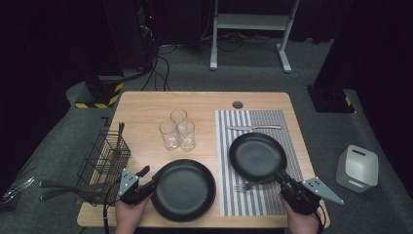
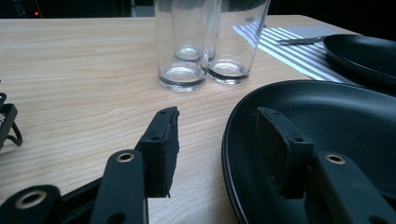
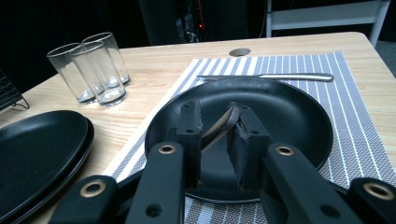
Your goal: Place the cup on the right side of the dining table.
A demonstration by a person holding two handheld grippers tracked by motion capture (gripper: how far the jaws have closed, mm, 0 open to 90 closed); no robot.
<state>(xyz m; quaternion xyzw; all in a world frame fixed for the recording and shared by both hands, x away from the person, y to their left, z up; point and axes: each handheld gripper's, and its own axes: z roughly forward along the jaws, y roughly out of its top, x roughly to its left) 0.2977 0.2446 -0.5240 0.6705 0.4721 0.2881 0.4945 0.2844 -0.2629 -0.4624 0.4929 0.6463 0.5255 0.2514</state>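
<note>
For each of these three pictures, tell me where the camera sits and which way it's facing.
High view: above the person's side, looking forward and down on the wooden table; both hands, left gripper and right gripper show.
Left gripper view: low on that gripper, facing three glasses; its open jaws straddle the near black plate's rim.
Right gripper view: on that gripper, facing the plate on the striped placemat, jaws at its rim.
Shared: both gripper views show the glasses, both plates and the knife.
</note>
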